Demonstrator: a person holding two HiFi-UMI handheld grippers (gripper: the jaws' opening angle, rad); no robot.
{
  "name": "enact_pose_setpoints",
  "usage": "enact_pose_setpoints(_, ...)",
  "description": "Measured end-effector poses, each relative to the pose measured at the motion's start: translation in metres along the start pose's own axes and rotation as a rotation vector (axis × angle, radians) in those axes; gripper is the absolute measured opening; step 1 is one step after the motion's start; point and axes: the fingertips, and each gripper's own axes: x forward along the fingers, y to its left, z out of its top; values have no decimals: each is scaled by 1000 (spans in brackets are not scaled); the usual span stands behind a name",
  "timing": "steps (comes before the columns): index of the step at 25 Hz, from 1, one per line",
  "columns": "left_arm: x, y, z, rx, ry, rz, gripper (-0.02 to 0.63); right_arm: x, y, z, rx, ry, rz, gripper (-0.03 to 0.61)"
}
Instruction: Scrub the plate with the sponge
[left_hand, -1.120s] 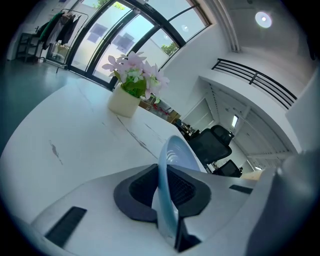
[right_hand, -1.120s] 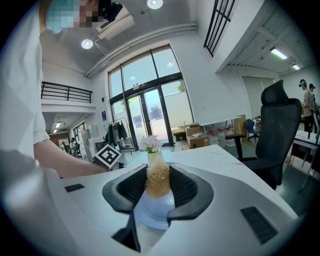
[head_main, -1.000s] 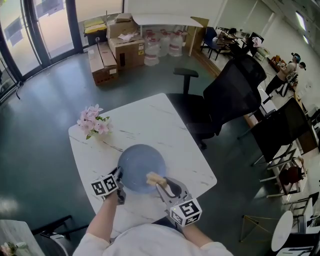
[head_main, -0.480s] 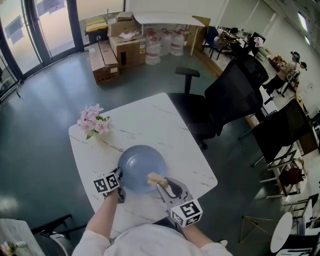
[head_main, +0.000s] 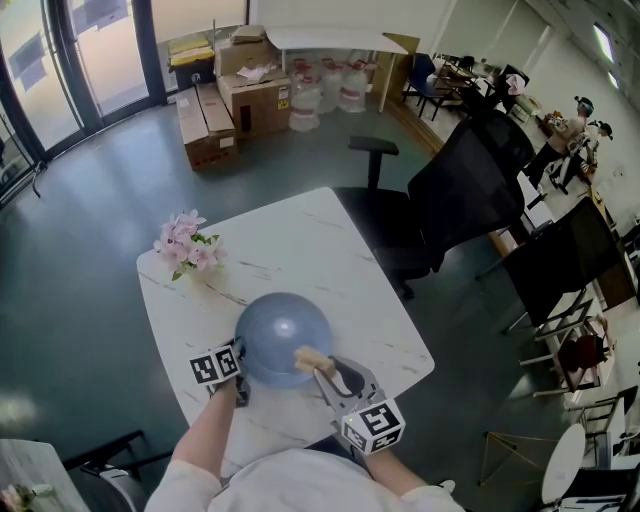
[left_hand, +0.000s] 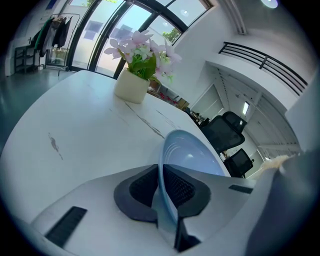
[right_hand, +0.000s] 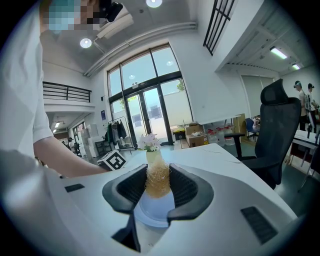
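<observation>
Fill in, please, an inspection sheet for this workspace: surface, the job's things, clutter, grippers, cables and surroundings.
Surface: white veined table, bare apart from the items below.
Job's things: blue plate near the table's front edge; sponge over the plate's near right side.
Clutter: vase of pink flowers by the table's left edge, apart from the plate.
Grippers: left gripper shut on the plate's rim; right gripper shut on the sponge.
Cables: nothing seen.
Surroundings: black chairs right of the table; boxes on the floor beyond it; glass doors at far left; people at far right.
</observation>
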Motion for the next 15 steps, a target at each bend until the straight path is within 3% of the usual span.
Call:
enact_pose_setpoints(13,-9,-3,2,-17,-25,-30,46,-3,3,4,-1,-16,0,147)
enact_pose_setpoints(15,-13,-5,4,-26,-46,-38,101,-3,2,6,-3,-22,-2,147)
